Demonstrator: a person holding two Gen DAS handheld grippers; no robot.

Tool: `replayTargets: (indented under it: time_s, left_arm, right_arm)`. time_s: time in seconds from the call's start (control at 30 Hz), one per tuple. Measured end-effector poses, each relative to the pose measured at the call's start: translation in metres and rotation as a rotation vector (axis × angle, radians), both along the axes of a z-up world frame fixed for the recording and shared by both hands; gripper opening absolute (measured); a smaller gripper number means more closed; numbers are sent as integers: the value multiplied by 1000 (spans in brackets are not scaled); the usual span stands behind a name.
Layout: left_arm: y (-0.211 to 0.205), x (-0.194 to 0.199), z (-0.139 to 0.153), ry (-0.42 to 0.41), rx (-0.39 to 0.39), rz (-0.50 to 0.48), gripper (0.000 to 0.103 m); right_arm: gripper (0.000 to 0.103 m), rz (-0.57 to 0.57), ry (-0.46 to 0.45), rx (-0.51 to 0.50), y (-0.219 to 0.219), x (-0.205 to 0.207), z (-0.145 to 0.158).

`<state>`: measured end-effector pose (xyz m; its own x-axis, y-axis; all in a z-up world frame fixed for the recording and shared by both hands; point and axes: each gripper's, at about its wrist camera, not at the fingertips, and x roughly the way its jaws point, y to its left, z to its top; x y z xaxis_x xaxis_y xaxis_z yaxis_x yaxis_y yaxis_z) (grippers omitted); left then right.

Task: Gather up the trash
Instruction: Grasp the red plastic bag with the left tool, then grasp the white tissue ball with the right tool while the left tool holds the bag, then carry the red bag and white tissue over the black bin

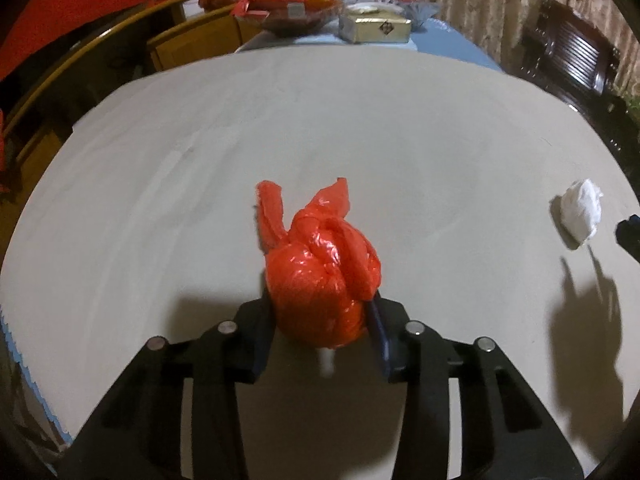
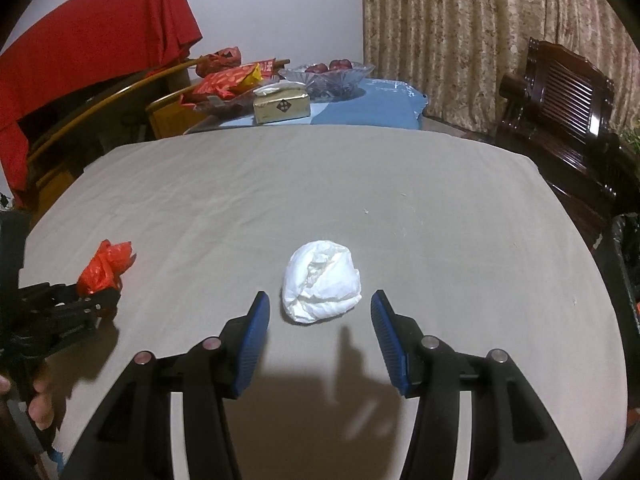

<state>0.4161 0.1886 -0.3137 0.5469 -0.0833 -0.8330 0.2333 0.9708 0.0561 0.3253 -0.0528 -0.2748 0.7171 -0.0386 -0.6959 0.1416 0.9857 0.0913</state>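
A knotted red plastic bag [image 1: 322, 276] sits between the fingers of my left gripper [image 1: 320, 312], which is shut on it above the grey tablecloth [image 1: 280, 128]. The bag also shows in the right wrist view [image 2: 105, 267], at the left, held by the left gripper [image 2: 98, 296]. A crumpled white paper ball [image 2: 322, 282] lies on the cloth just ahead of my right gripper [image 2: 320, 312], which is open with its blue pads either side of the ball's near edge. The ball shows at the right in the left wrist view [image 1: 580, 210].
At the table's far end stand a gold tissue box [image 2: 282, 108], red snack packets [image 2: 228, 80] and a glass fruit bowl [image 2: 328, 74] on a blue cloth. Wooden chairs [image 2: 120, 120] stand at the left, a dark carved chair [image 2: 568, 112] at the right.
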Motion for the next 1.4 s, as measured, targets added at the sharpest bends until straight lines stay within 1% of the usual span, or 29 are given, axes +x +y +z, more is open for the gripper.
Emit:
replayTargets:
  time_s: [0.03,0.17,0.27,0.33,0.4,0.43,0.5,0.6,0.63,0.7,0.73,0.8,0.87,1.0,1.17,1.27,1.4]
  left_arm:
    - [-5,-2,2,-18,-5,-7,37]
    - [-26,-6,5,-40,-5,-51,36]
    - [-39,-6,7,-50,-28,-67,35]
    - [-50,-7,8,-58,-40,-75,35]
    - [-59,-8,8,-68,-43,-84,35]
    - [-64,-9,8,-73,-48,-88,35]
    - [-71,-10,8,-79,-53,-89,35]
    - [-77,-9,11,-81,-83,-82,35]
    - [-78,-9,13,-81,-93,-76,35]
    - [-80,-9,14,-78,-106,-73,35]
    - [-82,-9,14,-78,-109,-73,35]
    - [-85,-11,15,-78,-108,-76,35]
    - [-90,-14,17,-83,-96,-79,35]
    - [-95,-18,26,-95,-93,-76,35]
    - [-104,-31,48,-110,-95,-59,35]
    - [-113,-47,64,-121,-99,-56,35]
    - [-129,-69,84,-136,-102,-58,35]
  right_arm:
    - [52,-1,1,1,0,2,0]
    - [52,-2,7,-6,0,7,-3]
    - [52,-6,13,-9,-1,12,-6]
    - [54,-10,20,-10,0,18,-9]
    - [60,-16,16,-10,-1,20,-10]
    - [61,-20,19,-15,-1,23,-11]
    - [61,-19,31,-20,-1,29,-15]
    - [61,-14,66,-16,-3,38,-27]
    - [61,-6,82,-5,-5,40,-32]
    - [47,17,99,17,-6,42,-37]
    - [46,26,98,11,-5,41,-37]
    - [38,40,89,7,-4,39,-33]
    - [35,46,90,31,-7,37,-30]
    - [34,54,69,56,-14,27,-15]
    - [34,57,31,65,-23,10,12]
    - [34,51,8,76,-37,-5,30]
    - [34,54,-21,65,-55,-23,52]
